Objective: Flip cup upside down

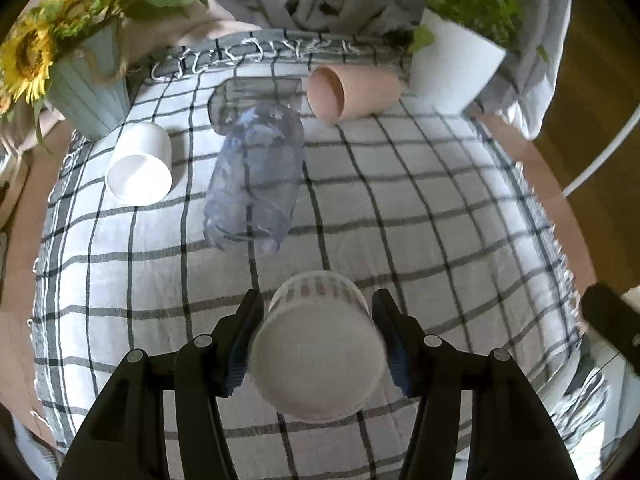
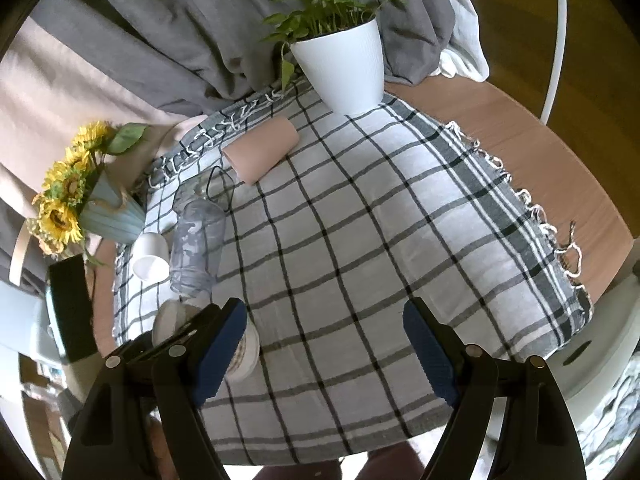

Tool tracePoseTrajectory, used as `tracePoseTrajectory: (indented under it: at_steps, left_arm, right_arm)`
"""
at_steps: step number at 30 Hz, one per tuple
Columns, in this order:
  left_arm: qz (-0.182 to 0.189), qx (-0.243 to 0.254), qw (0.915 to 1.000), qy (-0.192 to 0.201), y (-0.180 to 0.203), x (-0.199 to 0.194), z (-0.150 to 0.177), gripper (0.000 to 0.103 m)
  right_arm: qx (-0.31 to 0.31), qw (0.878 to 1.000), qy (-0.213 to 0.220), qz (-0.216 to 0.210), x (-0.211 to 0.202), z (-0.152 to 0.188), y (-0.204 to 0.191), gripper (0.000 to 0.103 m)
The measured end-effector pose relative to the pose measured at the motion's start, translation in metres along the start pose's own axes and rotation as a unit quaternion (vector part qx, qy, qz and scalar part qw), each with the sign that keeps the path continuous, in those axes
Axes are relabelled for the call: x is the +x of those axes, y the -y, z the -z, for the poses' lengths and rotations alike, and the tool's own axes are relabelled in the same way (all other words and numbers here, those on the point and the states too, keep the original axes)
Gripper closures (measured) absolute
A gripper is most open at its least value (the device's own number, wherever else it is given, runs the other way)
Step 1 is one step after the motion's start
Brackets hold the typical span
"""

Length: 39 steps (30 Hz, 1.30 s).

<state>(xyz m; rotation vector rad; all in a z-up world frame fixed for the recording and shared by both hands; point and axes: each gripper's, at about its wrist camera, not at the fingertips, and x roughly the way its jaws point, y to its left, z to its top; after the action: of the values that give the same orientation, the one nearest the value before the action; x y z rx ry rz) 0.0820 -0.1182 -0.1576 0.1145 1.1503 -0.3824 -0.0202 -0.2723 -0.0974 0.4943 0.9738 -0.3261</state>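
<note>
between left gripper [image 1: 316, 344] jaws: white cup [image 1: 316, 360], gripped.

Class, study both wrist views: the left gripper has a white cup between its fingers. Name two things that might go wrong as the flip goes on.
1. The left gripper pinches the smooth white striped cup only at its sides, so the cup might slip or twist while turning.
2. The clear bluish plastic cup lies on its side close ahead on the checked cloth; a wide swing might knock it rolling.
</note>
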Motion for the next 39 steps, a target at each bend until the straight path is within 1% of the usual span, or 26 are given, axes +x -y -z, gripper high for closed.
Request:
tracePoseTrajectory:
  at_steps: [3, 8, 14, 15, 16, 17, 18, 19, 21, 23, 24, 26, 28, 31, 35, 36, 39]
  left_arm:
    - [-0.001, 0.0, 1.0, 0.002, 0.001, 0.005, -0.001, 0.047]
    - [0.002, -0.003, 1.0, -0.006, 0.002, 0.013, -0.007, 0.047]
    - [-0.001, -0.007, 0.9998, -0.018, 0.002, 0.017, -0.013, 0.047]
    - [-0.002, -0.008, 0.9997, -0.021, 0.001, 0.017, -0.014, 0.046]
    - [-0.006, -0.01, 0.9996, -0.025, 0.001, 0.017, -0.015, 0.039]
    - [-0.007, -0.011, 0.9996, -0.026, 0.0, 0.016, -0.016, 0.034]
    - [-0.004, -0.013, 0.9996, -0.023, 0.0, 0.015, -0.016, 0.025]
    - [-0.001, -0.016, 0.9997, -0.018, -0.001, 0.011, -0.016, 0.02]
    - [0.0, -0.021, 0.9997, -0.009, -0.002, 0.005, -0.017, 0.015]
    - [-0.002, -0.02, 0.9998, -0.007, -0.001, -0.003, -0.018, 0.014]
    - [-0.002, -0.019, 0.9998, -0.006, -0.001, -0.007, -0.017, 0.013]
    - [-0.006, -0.02, 0.9998, 0.001, -0.002, -0.019, -0.016, 0.007]
    - [-0.015, -0.026, 0.9993, 0.02, -0.004, -0.036, -0.014, 0.0]
    - [-0.047, -0.026, 0.9974, 0.049, -0.008, -0.06, -0.011, 0.0]
    - [-0.068, -0.021, 0.9945, 0.077, -0.014, -0.088, -0.003, 0.0]
    - [-0.076, -0.026, 0.9933, 0.083, -0.017, -0.096, 0.0, 0.0]
    - [-0.084, -0.04, 0.9912, 0.094, -0.028, -0.111, 0.008, 0.0]
  right_arm:
    - [0.0, 1.0, 0.0, 0.005, 0.0, 0.001, 0.003, 0.022]
    - [0.011, 1.0, -0.002, 0.005, 0.001, 0.002, 0.007, 0.022]
    - [0.011, 1.0, -0.004, 0.003, 0.002, 0.001, 0.008, 0.024]
    - [0.012, 1.0, -0.003, 0.003, 0.001, 0.001, 0.007, 0.024]
    - [0.011, 1.0, -0.002, 0.004, 0.001, 0.001, 0.007, 0.024]
    - [0.01, 1.0, -0.003, 0.004, 0.002, 0.0, 0.007, 0.024]
    - [0.009, 1.0, -0.003, 0.005, 0.002, 0.0, 0.008, 0.024]
    - [0.009, 1.0, -0.003, 0.006, 0.002, 0.0, 0.008, 0.023]
    - [0.01, 1.0, -0.002, 0.008, 0.001, 0.002, 0.007, 0.023]
    - [0.008, 1.0, 0.0, 0.008, 0.0, 0.002, 0.008, 0.02]
    - [0.005, 1.0, 0.002, 0.008, -0.001, 0.003, 0.007, 0.02]
    - [0.003, 1.0, 0.011, 0.01, -0.008, 0.003, 0.006, 0.019]
    - [-0.003, 1.0, 0.023, 0.01, -0.018, 0.003, 0.002, 0.016]
    - [-0.022, 0.999, 0.042, 0.013, -0.031, 0.003, -0.007, 0.013]
    - [-0.049, 0.997, 0.054, 0.003, -0.044, 0.006, -0.021, 0.011]
    - [-0.054, 0.997, 0.055, -0.003, -0.047, 0.006, -0.024, 0.011]
    - [-0.068, 0.996, 0.063, -0.009, -0.055, 0.009, -0.033, 0.01]
